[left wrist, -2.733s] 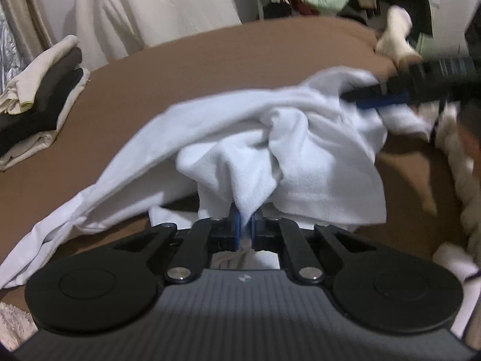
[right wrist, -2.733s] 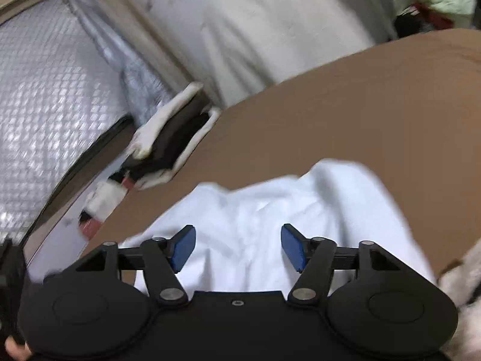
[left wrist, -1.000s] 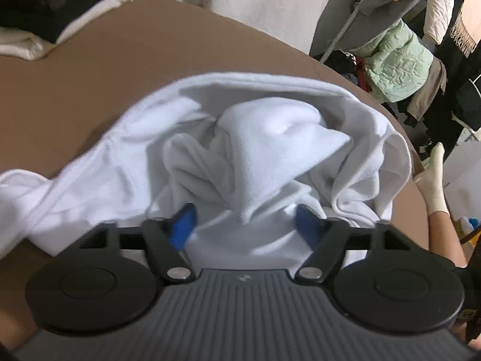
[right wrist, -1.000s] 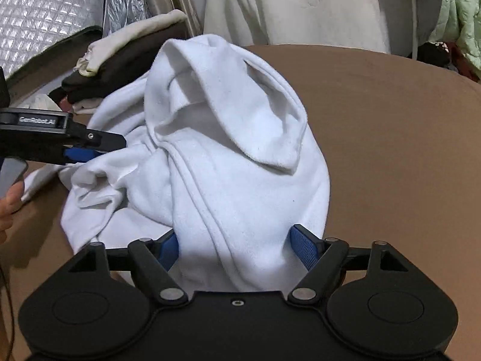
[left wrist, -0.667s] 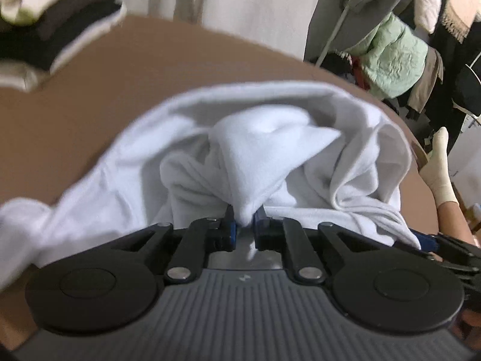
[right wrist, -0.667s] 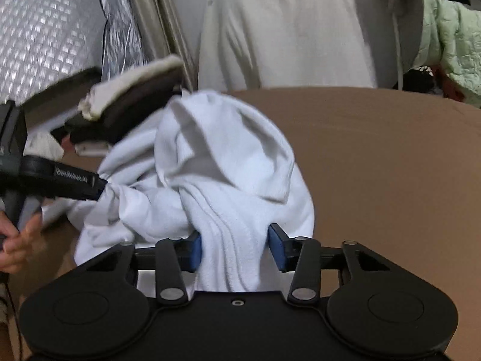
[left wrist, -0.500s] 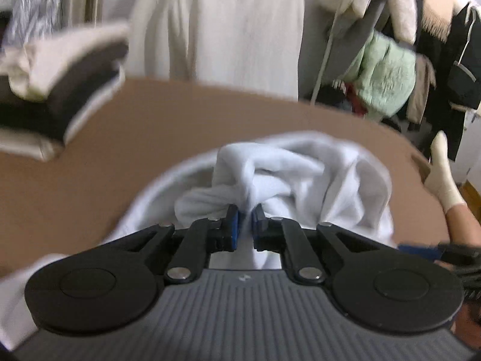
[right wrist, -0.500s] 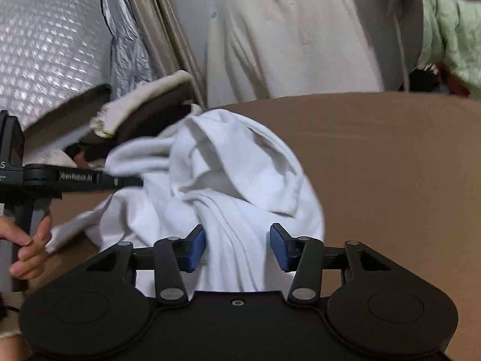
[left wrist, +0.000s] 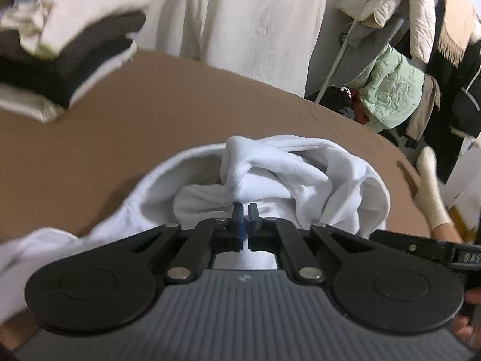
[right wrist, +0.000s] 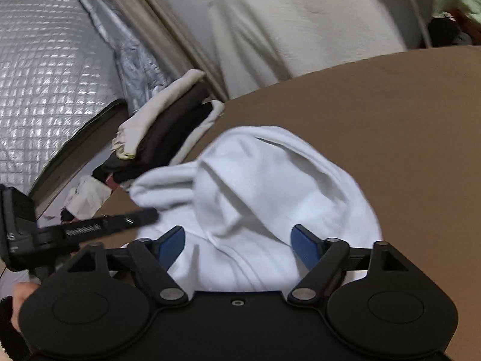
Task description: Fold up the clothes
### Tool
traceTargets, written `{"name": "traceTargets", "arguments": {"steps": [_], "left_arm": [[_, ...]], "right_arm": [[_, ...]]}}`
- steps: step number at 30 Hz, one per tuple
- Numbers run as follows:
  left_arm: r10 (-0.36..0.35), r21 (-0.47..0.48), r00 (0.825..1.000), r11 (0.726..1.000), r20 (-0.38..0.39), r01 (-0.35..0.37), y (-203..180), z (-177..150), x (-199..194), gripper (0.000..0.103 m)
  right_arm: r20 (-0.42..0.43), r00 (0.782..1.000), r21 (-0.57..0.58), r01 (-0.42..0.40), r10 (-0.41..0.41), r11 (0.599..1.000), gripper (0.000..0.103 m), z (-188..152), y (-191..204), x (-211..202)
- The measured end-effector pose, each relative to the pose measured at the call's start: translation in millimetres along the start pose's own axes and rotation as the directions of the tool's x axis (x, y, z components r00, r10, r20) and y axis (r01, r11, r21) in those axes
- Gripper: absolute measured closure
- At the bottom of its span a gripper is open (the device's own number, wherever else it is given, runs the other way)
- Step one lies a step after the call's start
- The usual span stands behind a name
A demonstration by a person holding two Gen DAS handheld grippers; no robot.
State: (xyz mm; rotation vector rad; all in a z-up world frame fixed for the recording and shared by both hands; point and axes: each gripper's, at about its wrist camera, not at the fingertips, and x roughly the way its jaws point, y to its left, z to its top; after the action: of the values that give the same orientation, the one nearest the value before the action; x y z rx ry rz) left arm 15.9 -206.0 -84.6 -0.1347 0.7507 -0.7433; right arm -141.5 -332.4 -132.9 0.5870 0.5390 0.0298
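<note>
A crumpled white garment (left wrist: 300, 174) lies bunched on the brown surface (left wrist: 135, 126). My left gripper (left wrist: 245, 215) is shut on a raised fold of it, pulling the cloth up into a peak. In the right wrist view the same garment (right wrist: 270, 186) fills the middle, and the left gripper (right wrist: 141, 218) reaches into its left side. My right gripper (right wrist: 237, 246) has its jaws opening wide; the cloth lies between the blue pads (right wrist: 303, 243) without being pressed. The right gripper's arm (left wrist: 421, 246) shows at the right of the left wrist view.
A stack of folded cream and dark clothes (left wrist: 60, 54) sits at the far left of the surface, also seen as the stack (right wrist: 168, 126). A white shirt (left wrist: 249, 15) and a green jacket (left wrist: 390, 90) hang behind. A foot in a pale sock (left wrist: 430, 186) is at the right edge.
The left gripper closed on a fold of the white garment and lifted it. The right gripper narrowed around the cloth, then spread wide again and tipped upward.
</note>
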Motion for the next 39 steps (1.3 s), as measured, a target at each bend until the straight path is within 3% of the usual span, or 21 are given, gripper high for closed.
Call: {"name": "traceTargets", "arguments": {"steps": [1, 3, 4, 5, 7, 8, 10, 12, 13, 18, 19, 22, 25, 27, 28, 29, 33, 34, 39], "left_arm": [[0.000, -0.014, 1.000, 1.000, -0.003, -0.001, 2, -1, 5, 0.097], [0.037, -0.062, 0.998, 0.997, -0.041, -0.039, 9, -1, 14, 0.058], [0.074, -0.086, 0.995, 0.993, -0.064, -0.079, 13, -1, 20, 0.017], [0.107, -0.108, 0.991, 0.987, -0.082, -0.115, 16, -2, 25, 0.015], [0.108, -0.114, 0.992, 0.987, -0.063, -0.115, 23, -6, 29, 0.015], [0.106, -0.105, 0.992, 0.988, -0.076, -0.113, 24, -6, 31, 0.015], [0.113, -0.083, 0.992, 0.990, -0.064, -0.118, 24, -5, 31, 0.016], [0.114, -0.065, 0.993, 0.991, -0.039, -0.117, 23, -2, 26, 0.016], [0.098, -0.067, 0.995, 0.993, -0.033, -0.100, 23, 0, 25, 0.016], [-0.026, -0.128, 1.000, 0.991, -0.018, 0.023, 23, 6, 21, 0.014], [-0.041, -0.130, 0.999, 0.991, -0.034, 0.036, 22, 6, 25, 0.014], [-0.050, -0.123, 0.993, 0.992, -0.110, 0.036, 17, 0, 41, 0.014], [-0.026, -0.104, 0.990, 0.994, -0.140, 0.011, 11, -9, 56, 0.017], [0.002, -0.039, 0.991, 0.999, -0.132, -0.007, 1, -12, 60, 0.057], [0.019, 0.008, 0.991, 1.000, -0.129, -0.019, -6, -13, 61, 0.085], [0.032, 0.049, 0.992, 0.998, -0.121, -0.026, -13, -13, 61, 0.089], [-0.045, 0.032, 0.999, 0.998, -0.020, 0.045, -22, -7, 36, 0.095], [-0.056, 0.025, 0.998, 0.998, -0.027, 0.057, -23, -6, 32, 0.095], [-0.120, 0.018, 0.992, 0.993, -0.036, 0.121, -28, -4, 19, 0.095]], "right_arm": [[-0.005, 1.000, 0.020, -0.013, 0.013, 1.000, 0.020, 0, 1, 5], [-0.011, 1.000, 0.058, -0.029, 0.029, 0.998, 0.019, 2, 4, 15], [-0.010, 1.000, 0.075, -0.023, 0.024, 0.997, 0.018, 5, 6, 21], [-0.016, 1.000, 0.091, -0.008, 0.010, 0.996, 0.018, 9, 9, 28], [-0.049, 0.997, 0.068, 0.057, -0.054, 0.996, 0.022, 22, 14, 46], [-0.065, 0.993, 0.024, 0.104, -0.102, 0.994, 0.048, 29, 17, 55], [-0.058, 0.972, -0.149, 0.218, -0.229, 0.964, 0.086, 47, 24, 68], [0.032, 0.943, -0.347, 0.321, -0.331, 0.881, 0.087, 67, 33, 73], [0.075, 0.931, -0.383, 0.357, -0.357, 0.852, 0.087, 81, 32, 72], [0.219, 0.887, -0.274, 0.456, -0.407, 0.847, 0.088, 153, 5, 46], [0.238, 0.875, -0.257, 0.475, -0.422, 0.841, 0.082, 162, 1, 42], [0.211, 0.853, -0.266, 0.519, -0.477, 0.812, 0.052, 163, -9, 41], [0.187, 0.877, -0.233, 0.478, -0.443, 0.847, 0.049, 137, -13, 31], [0.174, 0.899, -0.198, 0.432, -0.402, 0.880, 0.048, 116, -13, 21], [0.164, 0.915, -0.176, 0.396, -0.369, 0.902, 0.047, 103, -12, 15], [0.152, 0.931, -0.154, 0.354, -0.332, 0.922, 0.047, 90, -12, 9], [0.103, 0.979, -0.079, 0.187, -0.178, 0.979, 0.042, 37, -9, -16], [0.077, 0.986, -0.076, 0.151, -0.145, 0.986, 0.042, 25, -7, -21], [-0.077, 0.994, -0.165, 0.062, -0.076, 0.984, 0.039, -15, 13, -33]]}}
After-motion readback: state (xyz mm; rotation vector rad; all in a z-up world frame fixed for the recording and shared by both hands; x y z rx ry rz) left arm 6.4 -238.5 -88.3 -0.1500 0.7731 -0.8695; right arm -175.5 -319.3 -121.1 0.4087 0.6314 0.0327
